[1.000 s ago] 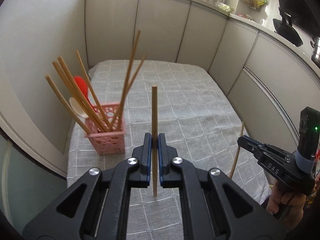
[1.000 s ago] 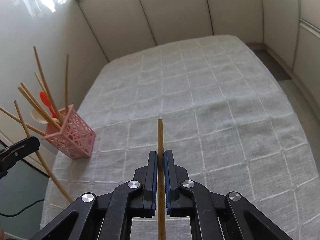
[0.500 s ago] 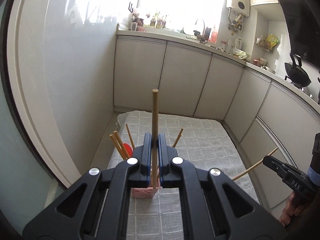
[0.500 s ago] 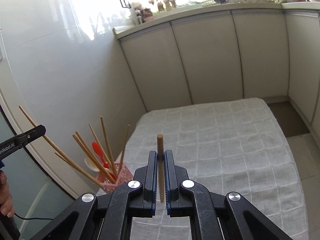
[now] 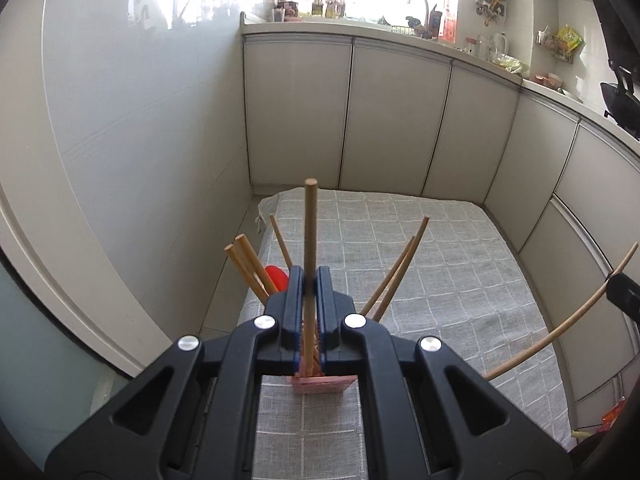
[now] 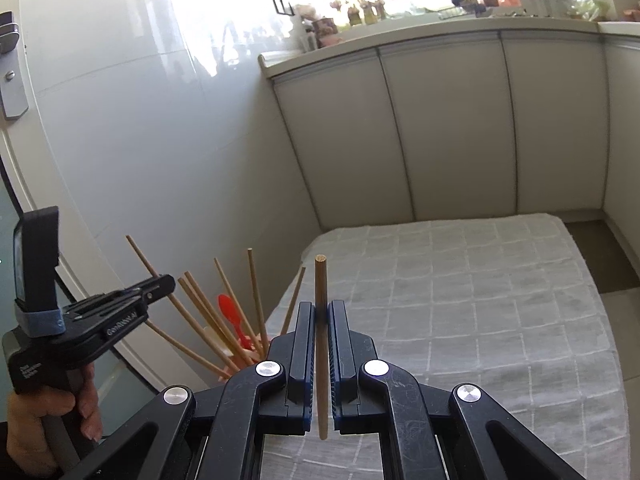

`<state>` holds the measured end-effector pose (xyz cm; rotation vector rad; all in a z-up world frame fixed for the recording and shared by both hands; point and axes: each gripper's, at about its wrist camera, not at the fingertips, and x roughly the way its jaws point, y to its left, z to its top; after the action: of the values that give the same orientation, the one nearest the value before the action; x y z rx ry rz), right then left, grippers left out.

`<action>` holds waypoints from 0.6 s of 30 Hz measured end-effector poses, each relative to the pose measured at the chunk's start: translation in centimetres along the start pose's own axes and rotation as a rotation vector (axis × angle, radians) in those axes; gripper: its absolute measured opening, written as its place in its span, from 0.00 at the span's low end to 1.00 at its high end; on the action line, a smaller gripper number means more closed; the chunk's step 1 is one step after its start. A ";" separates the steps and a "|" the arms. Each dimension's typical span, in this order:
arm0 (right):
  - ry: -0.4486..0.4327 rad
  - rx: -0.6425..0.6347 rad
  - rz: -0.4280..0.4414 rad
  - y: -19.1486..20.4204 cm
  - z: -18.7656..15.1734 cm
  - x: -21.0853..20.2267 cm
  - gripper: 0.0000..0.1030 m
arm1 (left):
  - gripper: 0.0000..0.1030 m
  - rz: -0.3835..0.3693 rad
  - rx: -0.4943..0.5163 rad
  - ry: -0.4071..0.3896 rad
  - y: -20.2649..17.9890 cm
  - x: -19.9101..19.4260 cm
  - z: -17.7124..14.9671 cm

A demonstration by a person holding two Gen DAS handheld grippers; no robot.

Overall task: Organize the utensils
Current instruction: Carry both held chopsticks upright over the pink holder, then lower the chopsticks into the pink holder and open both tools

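Each gripper, left (image 5: 307, 280) and right (image 6: 320, 312), clamps one chopstick (image 5: 309, 232); a pink basket (image 5: 320, 385) holds about seven more and one red spoon (image 6: 229, 309)

Chopsticks (image 5: 392, 276) in basket (image 5: 322, 385) on table (image 5: 460, 280)

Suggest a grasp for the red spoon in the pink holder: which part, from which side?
Grip the red spoon by its upturned bowl, coming from above. It stands in the pink holder with its handle down among slanting chopsticks, so only the top looks reachable. Both grippers already hold chopsticks.
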<state>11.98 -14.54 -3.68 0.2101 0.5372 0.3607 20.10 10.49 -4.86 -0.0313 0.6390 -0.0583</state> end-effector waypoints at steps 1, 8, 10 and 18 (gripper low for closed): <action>0.001 -0.002 0.002 0.1 0.0 0.1 0.05 | 0.07 -0.004 0.004 0.006 -0.1 0.3 -0.2; -0.006 -0.014 0.042 1.9 1.1 1.1 0.05 | 0.30 -0.029 -0.030 -0.020 0.5 -1.0 -0.8; -0.014 -0.022 0.058 2.7 1.7 1.3 0.05 | 0.33 -0.031 -0.058 -0.030 1.0 -1.9 -1.0; -0.043 -0.081 0.110 6.7 4.0 3.2 0.05 | 0.46 -0.028 -0.143 -0.029 3.1 -4.2 -3.6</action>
<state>14.81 -7.58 0.10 0.1694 0.4683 0.4833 14.72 13.83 -5.36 -0.1789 0.6127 -0.0386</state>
